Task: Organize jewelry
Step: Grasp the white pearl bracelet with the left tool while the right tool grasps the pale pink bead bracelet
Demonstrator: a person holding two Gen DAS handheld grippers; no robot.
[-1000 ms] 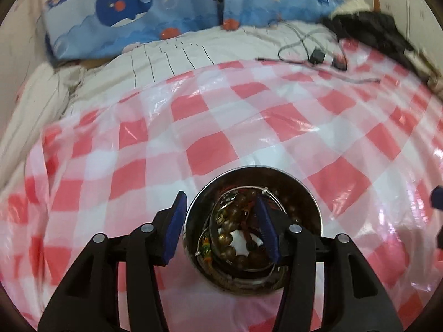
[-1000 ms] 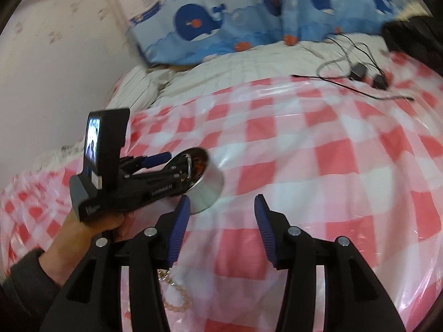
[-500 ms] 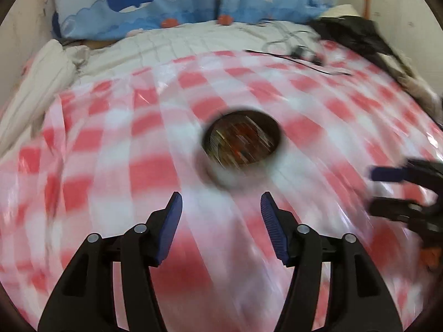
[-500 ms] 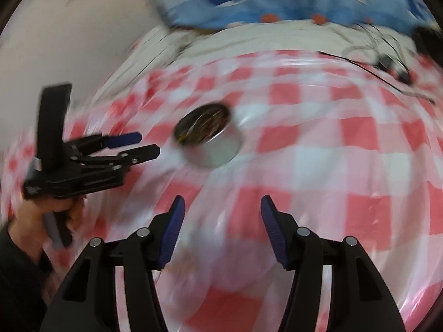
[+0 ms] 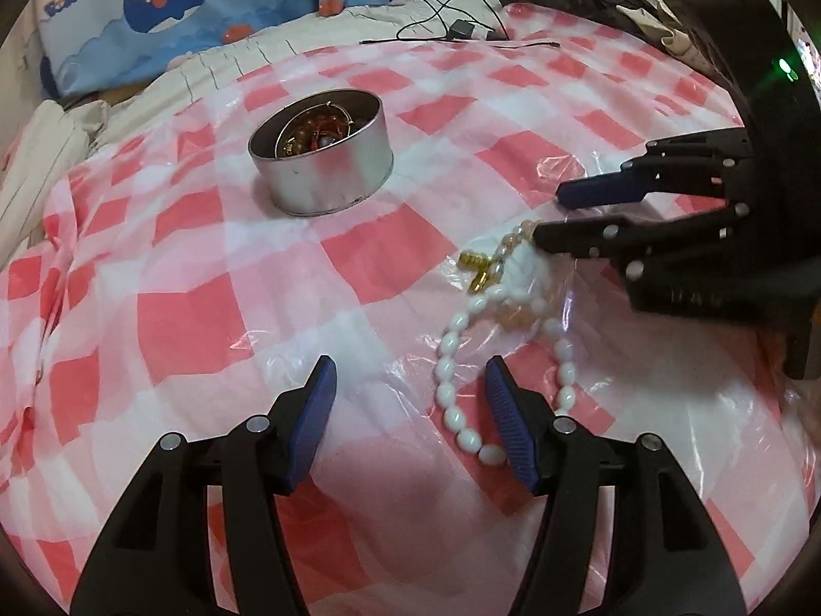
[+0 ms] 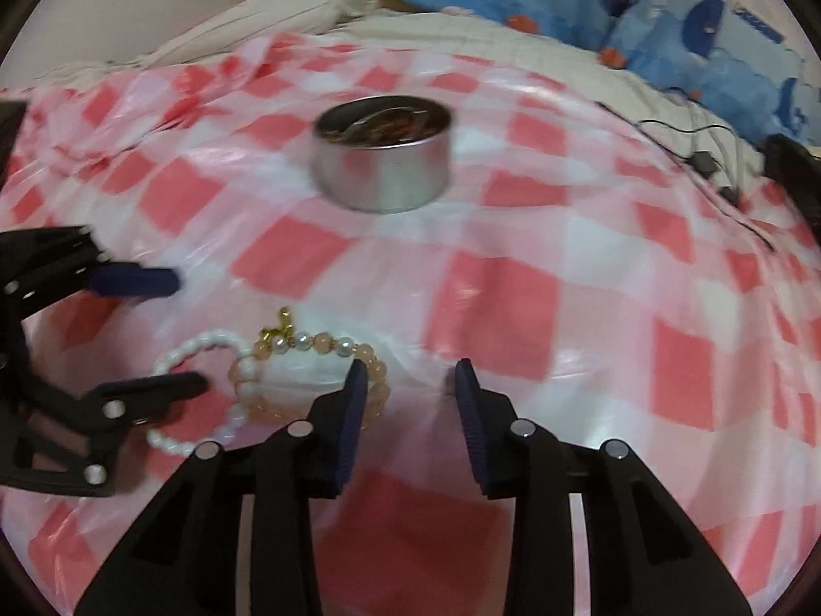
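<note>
White bead bracelet [image 5: 464, 374] now lies by left gripper [image 5: 410, 410], jaws spread, away from tin [image 5: 323, 154]. Right gripper [image 6: 410, 400] jaws narrowing, pinching nothing yet; next pickup.

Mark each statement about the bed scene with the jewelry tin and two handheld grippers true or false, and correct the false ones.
1. The round metal tin stands upright on the checked plastic sheet. True.
2. The tin is empty. False: beaded jewelry lies inside it.
3. A white bead bracelet lies on the sheet outside the tin. True.
4. The left gripper is clamped on the tin. False: it stands open over the sheet, apart from the tin.
5. The right gripper holds a peach bead bracelet clear of the sheet. False: the bracelet lies on the sheet.
</note>
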